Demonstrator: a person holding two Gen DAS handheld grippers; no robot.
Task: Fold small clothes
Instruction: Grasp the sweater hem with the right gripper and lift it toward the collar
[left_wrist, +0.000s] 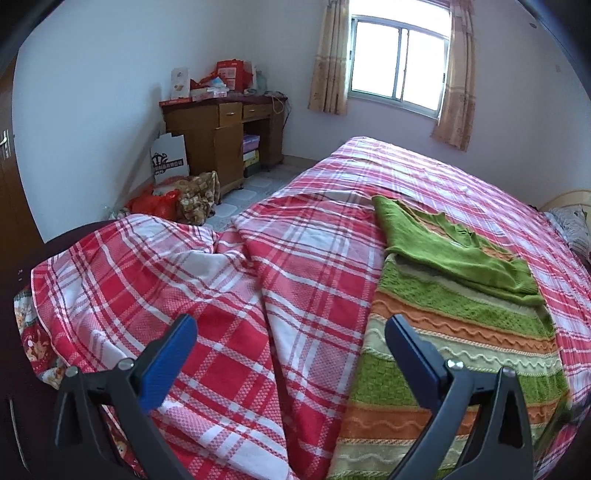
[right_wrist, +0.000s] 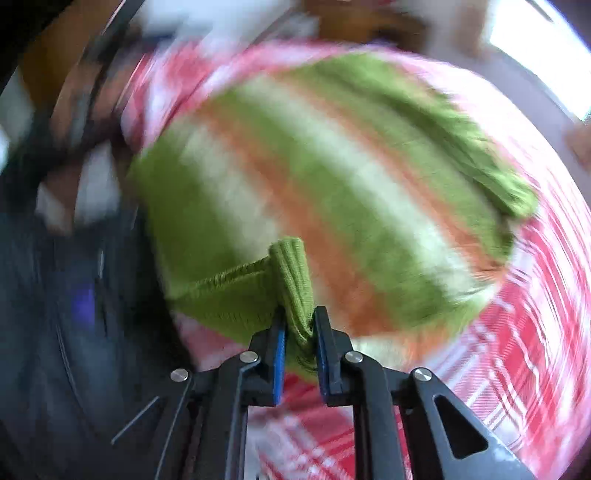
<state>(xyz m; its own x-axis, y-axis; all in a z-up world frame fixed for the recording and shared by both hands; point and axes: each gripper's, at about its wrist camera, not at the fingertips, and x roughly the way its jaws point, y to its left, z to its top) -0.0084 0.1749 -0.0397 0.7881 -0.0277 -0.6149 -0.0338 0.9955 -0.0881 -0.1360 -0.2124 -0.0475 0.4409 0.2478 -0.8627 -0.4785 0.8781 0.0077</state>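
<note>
A small knitted sweater (left_wrist: 454, 325) with green, orange and cream stripes lies flat on the red plaid bedspread (left_wrist: 229, 295). One green sleeve (left_wrist: 450, 247) is folded across its upper part. My left gripper (left_wrist: 291, 332) stands open above the bedspread at the sweater's left edge, holding nothing. In the blurred right wrist view the striped sweater (right_wrist: 332, 177) fills the middle. My right gripper (right_wrist: 300, 325) is shut on a green ribbed sleeve cuff (right_wrist: 291, 280), which bunches between the blue pads.
A wooden desk (left_wrist: 225, 133) piled with boxes stands by the far wall, with bags (left_wrist: 177, 199) on the floor beside it. A curtained window (left_wrist: 399, 66) is behind the bed. A dark wardrobe (left_wrist: 7, 206) is at the left edge.
</note>
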